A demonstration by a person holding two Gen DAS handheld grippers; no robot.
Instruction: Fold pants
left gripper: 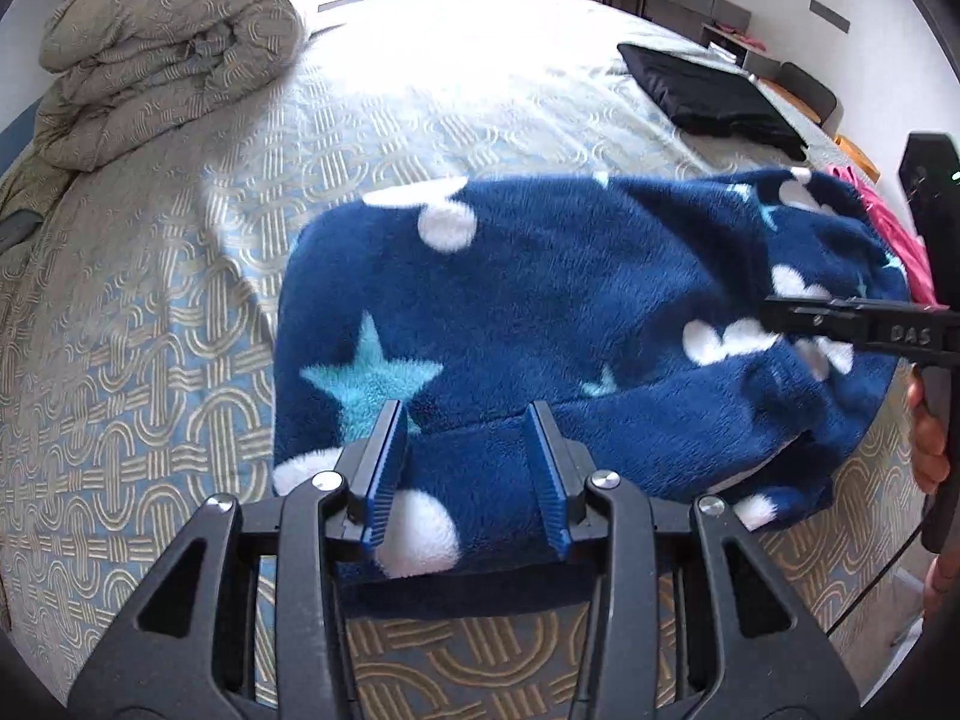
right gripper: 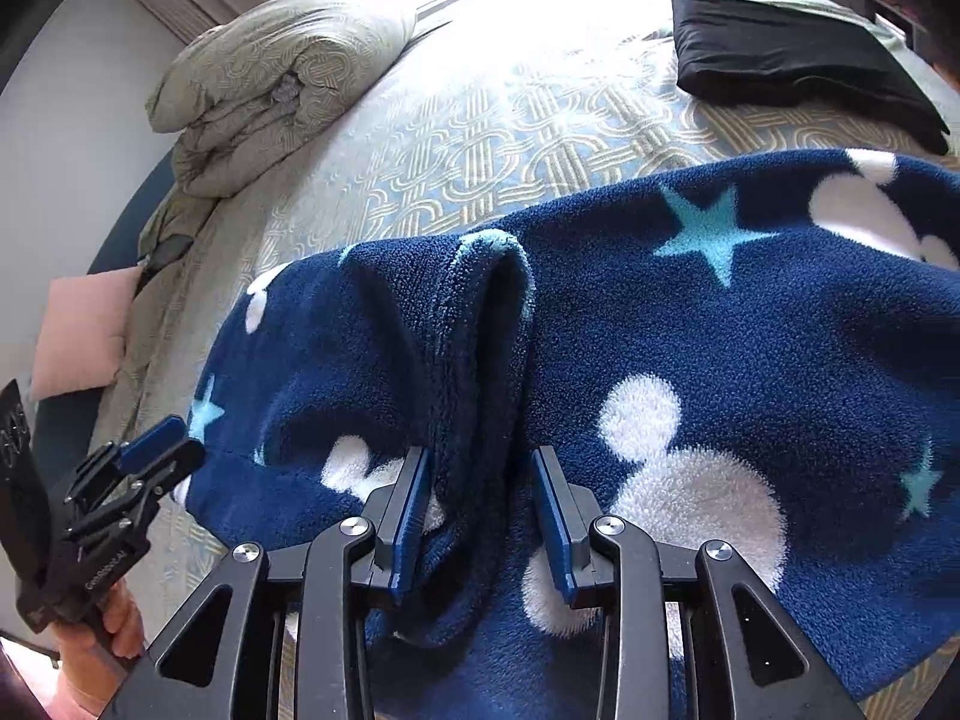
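Navy fleece pants [left gripper: 570, 300] with white dots and teal stars lie folded across the patterned bedspread [left gripper: 150, 330]. My left gripper [left gripper: 463, 408] hovers over their near edge. Its jaws stand apart and the fabric runs flat under the fingers without bunching. In the right wrist view the pants [right gripper: 750, 348] fill the lower half, and a raised ridge of fleece [right gripper: 486, 360] runs between the jaws of my right gripper [right gripper: 480, 453]. The left pad [right gripper: 411, 510] touches that ridge and the other pad stands clear of it, so this gripper is open. Each gripper shows in the other's view: right gripper [left gripper: 780, 312], left gripper [right gripper: 174, 438].
A rolled beige quilt [left gripper: 168, 54] sits at the bed's far left. A folded black garment [left gripper: 714, 93] lies far right, and pink cloth [left gripper: 906, 240] peeks out beyond the pants. A pink cushion [right gripper: 78, 336] rests beside the bed. A person's hand [right gripper: 114, 630] grips the left handle.
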